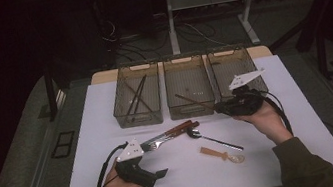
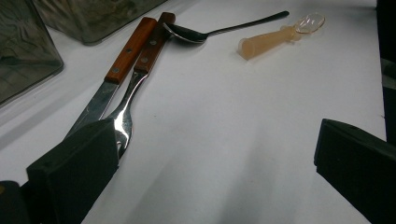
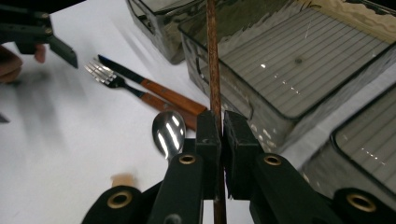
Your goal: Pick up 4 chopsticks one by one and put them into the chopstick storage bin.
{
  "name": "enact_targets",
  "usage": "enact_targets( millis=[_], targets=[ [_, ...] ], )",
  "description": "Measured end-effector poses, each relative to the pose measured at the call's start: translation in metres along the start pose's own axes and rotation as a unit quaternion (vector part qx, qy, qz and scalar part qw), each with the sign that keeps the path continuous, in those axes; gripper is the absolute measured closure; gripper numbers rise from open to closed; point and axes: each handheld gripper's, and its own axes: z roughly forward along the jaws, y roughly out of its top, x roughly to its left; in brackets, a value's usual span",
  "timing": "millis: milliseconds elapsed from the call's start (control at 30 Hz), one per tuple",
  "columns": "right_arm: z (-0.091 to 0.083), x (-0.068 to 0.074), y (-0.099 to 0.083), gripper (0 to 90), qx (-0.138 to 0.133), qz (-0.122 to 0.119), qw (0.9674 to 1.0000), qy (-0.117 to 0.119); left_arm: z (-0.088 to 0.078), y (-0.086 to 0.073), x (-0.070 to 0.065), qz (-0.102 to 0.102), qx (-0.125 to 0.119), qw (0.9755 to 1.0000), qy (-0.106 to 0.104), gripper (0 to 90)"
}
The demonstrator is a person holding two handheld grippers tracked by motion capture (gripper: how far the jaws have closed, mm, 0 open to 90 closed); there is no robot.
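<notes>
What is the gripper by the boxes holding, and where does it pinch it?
The right gripper pinches a thin brown stick, likely a chopstick, near its lower end; the rest reaches over the middle bin. The left gripper is open, holding nothing.

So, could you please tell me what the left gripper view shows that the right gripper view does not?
Left gripper view: the peach plastic spoon with its clear bowl, and the steel spoon down to its handle tip. Right gripper view: a thin brown wooden stick clamped in the shut right tool, and the ribbed floor of a smoky plastic bin. Both: the wooden-handled knife and wooden-handled fork on the white table.
</notes>
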Motion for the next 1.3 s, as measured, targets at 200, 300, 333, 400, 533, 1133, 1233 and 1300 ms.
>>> enact_targets(
  millis=[200, 300, 333, 400, 533, 1133, 1233, 1300],
  targets=[
    [0.019, 0.004, 0.018, 85.3, 0.010, -0.004, 0.9999, -0.004, -0.001, 0.000, 0.000, 0.002, 0.001, 1.0000, 0.002, 0.0],
    [0.027, 0.006, 0.028, 85.3, 0.012, -0.006, 0.9999, -0.005, -0.001, 0.000, 0.000, 0.003, 0.001, 1.0000, 0.002, 0.0],
    [0.029, 0.006, 0.031, 85.3, 0.014, -0.006, 0.9999, -0.005, -0.001, 0.000, 0.000, 0.003, 0.001, 1.0000, 0.001, 0.0],
    [0.033, 0.008, 0.037, 85.3, 0.016, -0.004, 0.9998, -0.006, -0.001, 0.000, 0.000, 0.001, -0.001, 1.0000, 0.001, 0.0],
    [0.042, 0.008, 0.048, 85.3, 0.016, -0.002, 0.9998, -0.014, 0.000, 0.000, 0.000, 0.003, -0.002, 1.0000, 0.001, 0.0],
    [0.084, 0.007, 0.099, 85.3, 0.017, 0.012, 0.9990, -0.039, 0.000, 0.000, 0.005, -0.003, -0.003, 1.0000, 0.004, 0.0],
    [0.094, 0.008, 0.106, 85.3, 0.018, 0.015, 0.9989, -0.040, 0.000, 0.000, 0.007, 0.000, -0.002, 1.0000, 0.004, 0.0],
    [0.102, 0.009, 0.111, 85.2, 0.019, 0.015, 0.9989, -0.040, 0.000, 0.000, 0.007, 0.004, 0.000, 1.0000, 0.003, 0.0]
  ],
)
